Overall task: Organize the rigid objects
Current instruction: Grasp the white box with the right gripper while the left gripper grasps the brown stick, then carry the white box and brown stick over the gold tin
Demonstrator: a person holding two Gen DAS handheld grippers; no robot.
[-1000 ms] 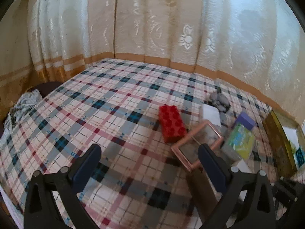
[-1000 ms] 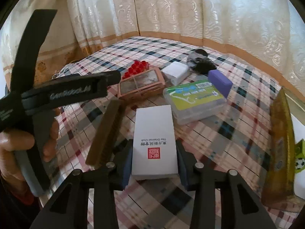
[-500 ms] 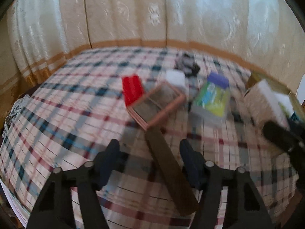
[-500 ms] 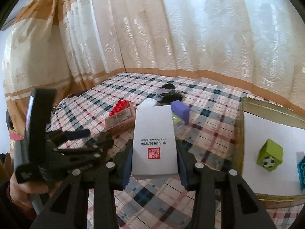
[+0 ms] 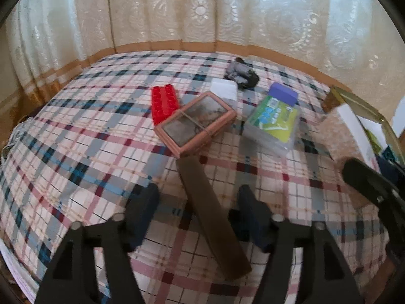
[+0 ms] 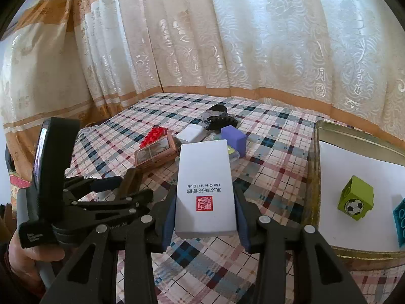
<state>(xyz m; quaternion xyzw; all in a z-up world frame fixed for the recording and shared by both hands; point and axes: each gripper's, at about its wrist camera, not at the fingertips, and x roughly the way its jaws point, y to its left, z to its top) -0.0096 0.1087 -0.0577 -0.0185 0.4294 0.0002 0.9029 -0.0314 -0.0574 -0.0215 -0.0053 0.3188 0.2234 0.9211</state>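
Observation:
My left gripper [image 5: 197, 210] hangs low over the plaid bed, its jaws opening. A long brown bar [image 5: 210, 215] lies between the fingers, and the pads do not press on it. Beyond it sit a pink framed box [image 5: 196, 122], a red brick [image 5: 164, 103], a small white box [image 5: 224, 90], a clear case with a green label [image 5: 272, 124] and a purple block [image 5: 282, 96]. My right gripper [image 6: 206, 202] is shut on a white box with a red seal [image 6: 205, 177], held above the bed beside the gold tray [image 6: 312, 177].
The tray holds a green cube with a football [image 6: 355, 201] and a teal block [image 6: 400, 217] on white lining. A dark grey bundle [image 5: 241, 73] lies at the far side. Lace curtains close in behind the bed. A hand [image 6: 33, 250] holds the left gripper [image 6: 88, 195].
My left gripper swung right and came down astride the brown bar with narrower jaws. My right gripper lifted the white box off the bed and turned toward the tray.

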